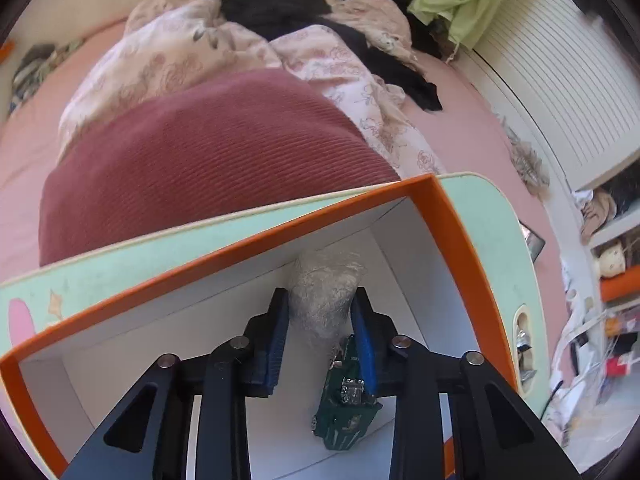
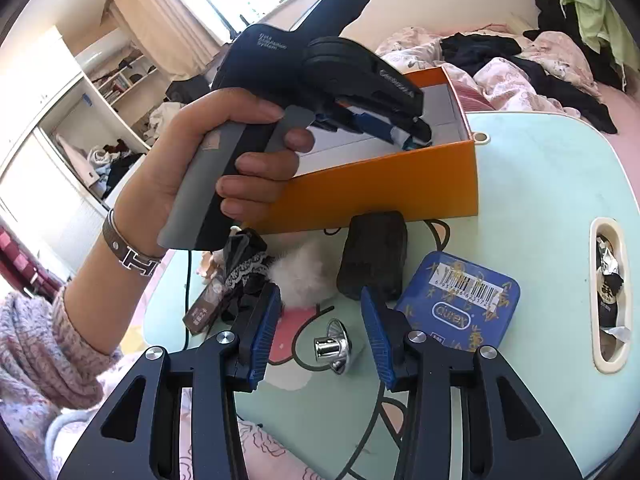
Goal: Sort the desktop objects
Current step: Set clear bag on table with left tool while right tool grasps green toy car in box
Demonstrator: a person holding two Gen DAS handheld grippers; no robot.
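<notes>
The left gripper (image 1: pixel 320 336) dips into the orange box (image 1: pixel 452 240), and its blue pads stand apart with nothing squeezed between them. Just under the right pad lies a small green circuit board (image 1: pixel 346 404). Its long side runs from near the camera toward the back of the box, and one end touches a crinkly clear plastic bundle (image 1: pixel 326 300) that sits farther in, between the tips of the pads. The box rests on a pale green table (image 1: pixel 480 200). Past the table lie a dark red cushion (image 1: pixel 208 156) and a messy bed. The right gripper (image 2: pixel 320 328) hovers over the table with its fingers spread wide, holding nothing. A shiny metal knob (image 2: pixel 334 346) lies on the table between them. A little farther off are a white fluffy ball (image 2: pixel 302 276), a black block (image 2: pixel 374 254) and a blue tin (image 2: pixel 460 300), close together. Behind them stands the orange box (image 2: pixel 384 188). The left hand (image 2: pixel 208 168) grips the handle of its gripper (image 2: pixel 412 136) high up and tips the nose down into the box.
</notes>
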